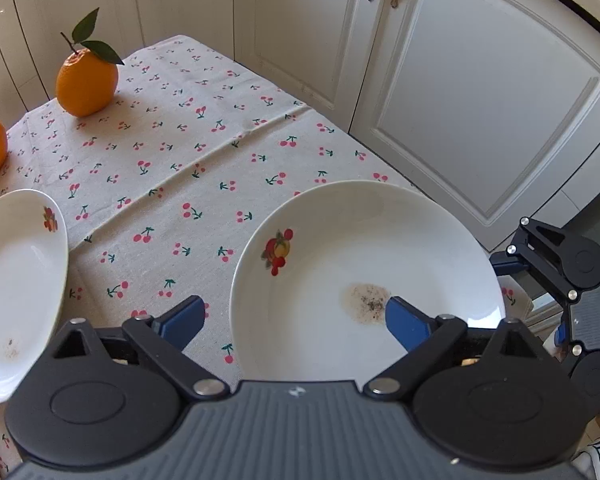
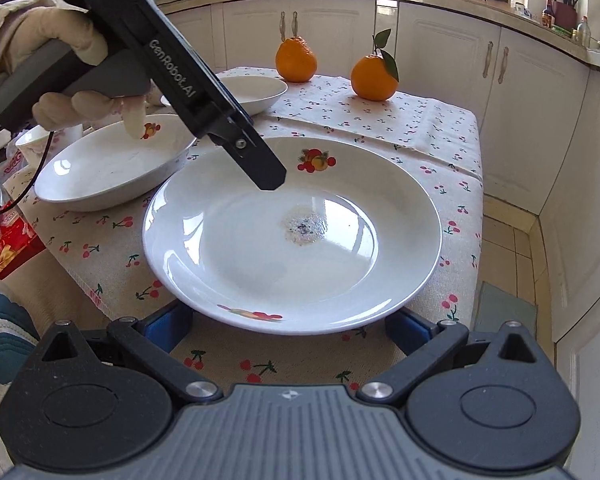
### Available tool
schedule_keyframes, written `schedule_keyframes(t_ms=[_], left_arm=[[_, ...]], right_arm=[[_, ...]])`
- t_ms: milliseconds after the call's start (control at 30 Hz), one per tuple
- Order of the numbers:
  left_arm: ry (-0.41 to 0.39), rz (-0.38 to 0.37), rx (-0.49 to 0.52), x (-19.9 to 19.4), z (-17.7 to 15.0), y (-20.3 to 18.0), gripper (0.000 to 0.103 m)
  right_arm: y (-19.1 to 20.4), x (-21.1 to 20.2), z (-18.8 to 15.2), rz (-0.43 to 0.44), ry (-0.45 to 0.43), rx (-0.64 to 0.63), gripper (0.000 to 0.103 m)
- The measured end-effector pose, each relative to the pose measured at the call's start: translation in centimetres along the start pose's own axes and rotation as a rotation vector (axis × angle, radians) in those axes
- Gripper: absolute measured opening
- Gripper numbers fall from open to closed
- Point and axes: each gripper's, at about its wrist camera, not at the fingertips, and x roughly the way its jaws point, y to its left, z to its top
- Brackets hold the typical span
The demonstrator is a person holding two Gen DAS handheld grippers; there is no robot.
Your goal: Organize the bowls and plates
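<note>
A large white plate (image 1: 364,248) with a fruit motif and a brown speckled stain lies on the cherry-print tablecloth (image 1: 172,184). My left gripper (image 1: 294,322) is open and straddles the plate's near left rim. One blue finger (image 1: 404,324) is over the plate's inside and the other is over the cloth. In the right wrist view, the left gripper's black finger (image 2: 266,174) hangs above the plate (image 2: 292,240), held by a gloved hand (image 2: 60,56). My right gripper (image 2: 288,326) is open at the plate's near rim, which hides both blue fingertips.
A second white plate (image 2: 112,168) sits just left of the large one, with a third dish (image 2: 260,92) behind it. Two oranges (image 2: 296,60) (image 2: 374,76) stand at the table's far side. White cabinets (image 1: 480,100) close in beyond the table edge. A red box (image 2: 8,240) lies left.
</note>
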Motion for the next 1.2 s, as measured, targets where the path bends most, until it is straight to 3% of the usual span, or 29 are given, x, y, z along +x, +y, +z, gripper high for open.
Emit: schedule_keyframes(t_ms=[333,567,900,1200], left_arm=[[0.086,-0.076,-0.008,2.5,1.4,0.8,0.074],[0.098,-0.090,-0.010,2.8,1.5,1.1,0.073],[0.052,-0.095,-0.010,1.6,2.1,1.5,0.074],[-0.007,-0.083,-0.043,2.0,4.5,3.3,0.073]], right_arm=[[-0.8,0.5,0.5,0.042,0.010,-0.046,0.103],[-0.7,0.4,0.5,0.044,0.014,-0.049,0.103],[-0.6,0.3,1.6,0.053,0.019,-0.086,0.103],[-3.4,1.5,4.1,0.053,0.013,-0.132,0.103]])
